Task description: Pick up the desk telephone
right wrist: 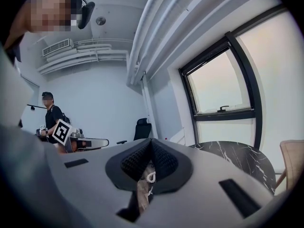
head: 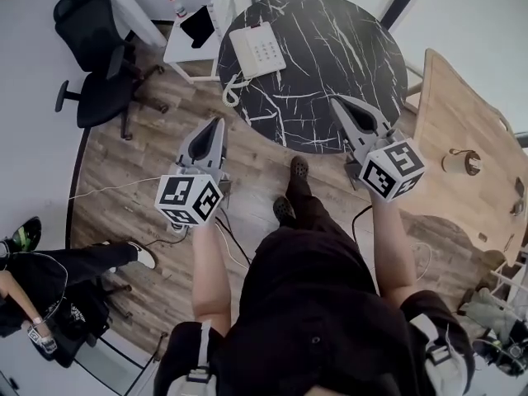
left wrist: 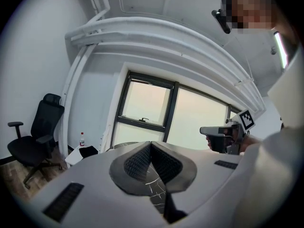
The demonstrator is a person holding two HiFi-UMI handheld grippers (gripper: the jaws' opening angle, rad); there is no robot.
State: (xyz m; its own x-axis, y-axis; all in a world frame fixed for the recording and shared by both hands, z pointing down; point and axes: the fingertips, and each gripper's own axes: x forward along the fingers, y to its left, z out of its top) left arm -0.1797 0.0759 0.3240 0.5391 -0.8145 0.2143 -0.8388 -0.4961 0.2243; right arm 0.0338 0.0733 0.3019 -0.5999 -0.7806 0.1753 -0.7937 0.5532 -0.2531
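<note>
The white desk telephone (head: 257, 49) lies near the left edge of a round black marble table (head: 330, 64), and its coiled cord (head: 232, 94) hangs over the rim. Both grippers are held in the air short of the table, pointing toward it. My left gripper (head: 217, 124) is shut and empty, below and left of the phone. My right gripper (head: 337, 103) is also shut and empty, over the table's near edge. In the left gripper view the jaws (left wrist: 151, 144) meet tip to tip. In the right gripper view the shut jaws (right wrist: 151, 141) show a bit of coiled cord (right wrist: 151, 177) behind them.
A black office chair (head: 99, 56) stands at the left. A small white side table (head: 191, 46) with a black item and a bottle sits beside the marble table. A wooden table (head: 462, 147) is at the right. Another person (head: 49, 279) sits at the lower left; cables cross the wood floor.
</note>
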